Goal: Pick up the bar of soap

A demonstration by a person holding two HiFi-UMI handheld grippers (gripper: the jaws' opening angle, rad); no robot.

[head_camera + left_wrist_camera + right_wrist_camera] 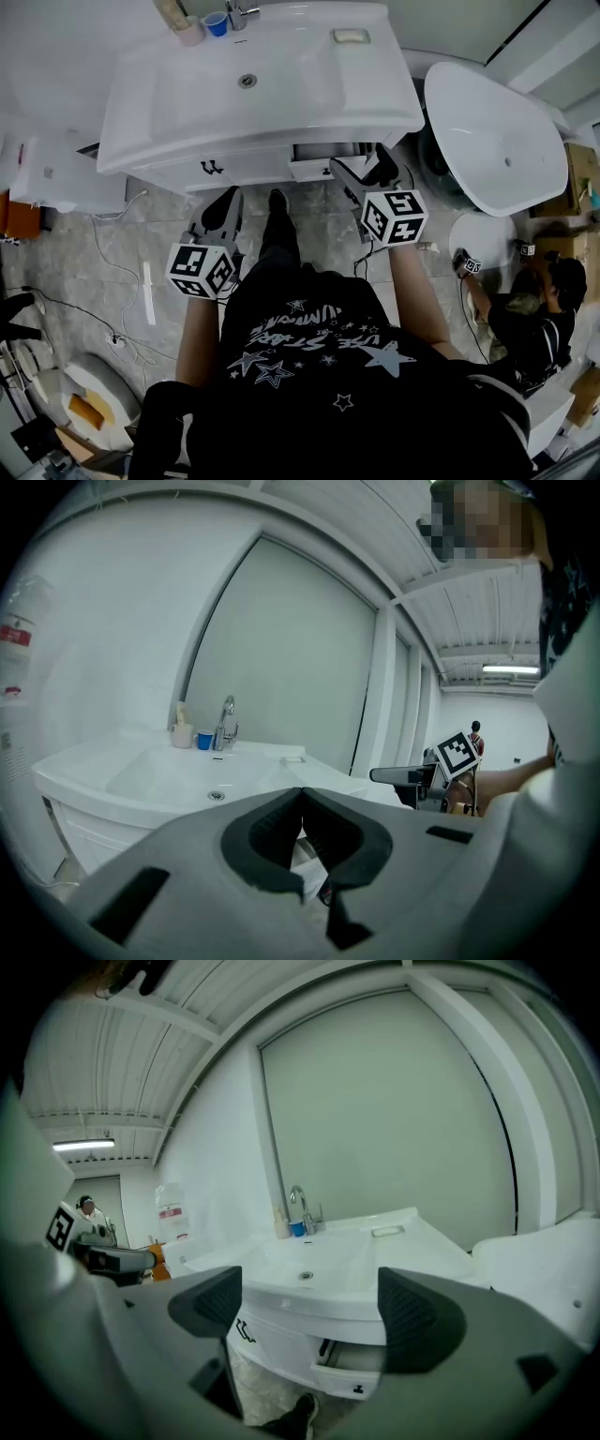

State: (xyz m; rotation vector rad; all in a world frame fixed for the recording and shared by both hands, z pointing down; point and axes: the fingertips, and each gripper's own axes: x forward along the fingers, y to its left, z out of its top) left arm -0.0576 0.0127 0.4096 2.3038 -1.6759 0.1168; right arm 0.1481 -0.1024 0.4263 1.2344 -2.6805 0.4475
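Observation:
The bar of soap (pixel 350 36) is pale and rectangular and lies in a recess at the back right of the white sink top (pixel 309 103). It also shows small in the left gripper view as soap (pixel 293 758) and in the right gripper view as soap (pixel 388 1231). My left gripper (pixel 225 208) hangs low in front of the vanity, jaws shut and empty (pixel 301 795). My right gripper (pixel 364 169) is held by the vanity's front right, open with nothing between its pads (pixel 309 1307). Both are well short of the soap.
A faucet (pixel 239 11), a blue cup (pixel 216 23) and a beige holder stand at the sink's back. A drawer (pixel 314 167) is pulled out under the basin. A white bathtub (pixel 497 141) stands on the right, with a crouching person (pixel 534 319) beside it. Cables cross the floor on the left.

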